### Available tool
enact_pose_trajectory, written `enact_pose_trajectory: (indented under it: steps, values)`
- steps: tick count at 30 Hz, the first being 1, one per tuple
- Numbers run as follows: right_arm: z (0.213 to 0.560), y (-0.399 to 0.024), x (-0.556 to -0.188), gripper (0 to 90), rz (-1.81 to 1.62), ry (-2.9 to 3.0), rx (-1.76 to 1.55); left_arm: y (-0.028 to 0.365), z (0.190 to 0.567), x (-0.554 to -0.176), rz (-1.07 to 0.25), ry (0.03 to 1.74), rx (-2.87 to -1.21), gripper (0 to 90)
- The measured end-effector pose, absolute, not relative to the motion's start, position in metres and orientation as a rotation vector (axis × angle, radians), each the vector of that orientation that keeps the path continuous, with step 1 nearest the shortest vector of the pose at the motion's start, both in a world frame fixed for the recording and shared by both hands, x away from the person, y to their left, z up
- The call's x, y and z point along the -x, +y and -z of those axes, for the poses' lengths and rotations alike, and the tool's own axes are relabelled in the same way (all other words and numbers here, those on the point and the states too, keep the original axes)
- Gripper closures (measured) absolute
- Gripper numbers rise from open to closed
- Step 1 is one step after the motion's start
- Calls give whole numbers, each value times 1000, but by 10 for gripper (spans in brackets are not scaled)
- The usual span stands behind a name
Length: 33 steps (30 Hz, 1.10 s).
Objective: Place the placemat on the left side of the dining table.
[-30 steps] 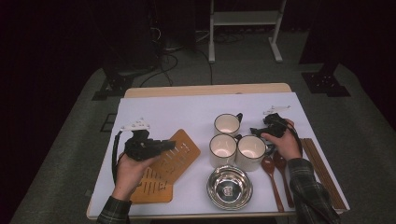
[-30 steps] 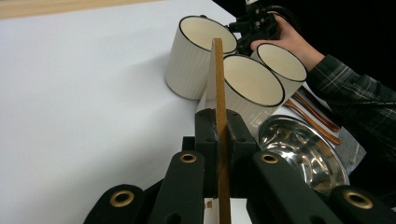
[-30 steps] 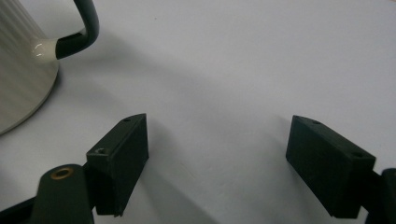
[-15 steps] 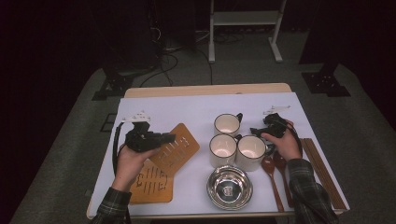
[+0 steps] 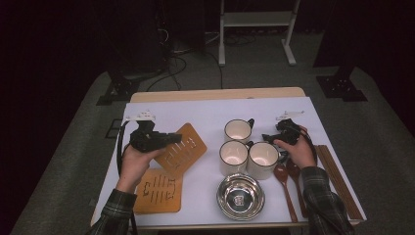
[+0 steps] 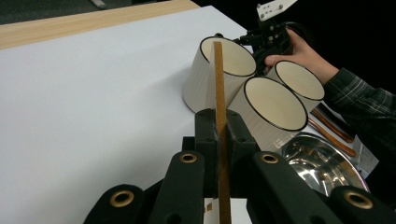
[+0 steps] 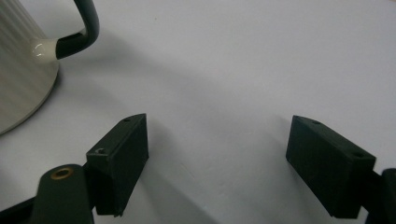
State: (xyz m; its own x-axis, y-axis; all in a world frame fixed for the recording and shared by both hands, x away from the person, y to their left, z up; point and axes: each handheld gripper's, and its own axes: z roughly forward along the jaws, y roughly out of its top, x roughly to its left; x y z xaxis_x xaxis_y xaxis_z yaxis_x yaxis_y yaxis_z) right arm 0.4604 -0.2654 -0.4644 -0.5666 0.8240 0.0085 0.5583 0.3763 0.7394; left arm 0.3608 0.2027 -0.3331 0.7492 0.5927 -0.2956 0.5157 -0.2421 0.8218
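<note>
Dark floor is surrounding a white-covered worktop (image 5: 161, 110) where the left gripper (image 5: 169, 138) is lifting a wooden trivet (image 5: 183, 149), its fingers (image 6: 208, 135) clenched on the board's edge. Carrying it well probably means keeping the board level and clear of the three mugs (image 5: 234, 154) ahead. The right gripper (image 7: 217, 149) is resting beside a mug handle (image 7: 81, 32), fingers spread wide, grasping nothing.

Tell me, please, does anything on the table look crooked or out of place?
One wooden trivet sits askew: the left gripper is shut on its edge, turned diagonal, a corner over the flat trivet. The three mugs stand upright; nothing is spilled.
</note>
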Motion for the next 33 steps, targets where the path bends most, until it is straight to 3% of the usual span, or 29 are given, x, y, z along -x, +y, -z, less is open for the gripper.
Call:
enact_pose_trajectory:
  steps: [33]
  values:
    - [464,-265,-460,193,-1014,2278,-1204,225,338,-397,-167,898,-1861,863]
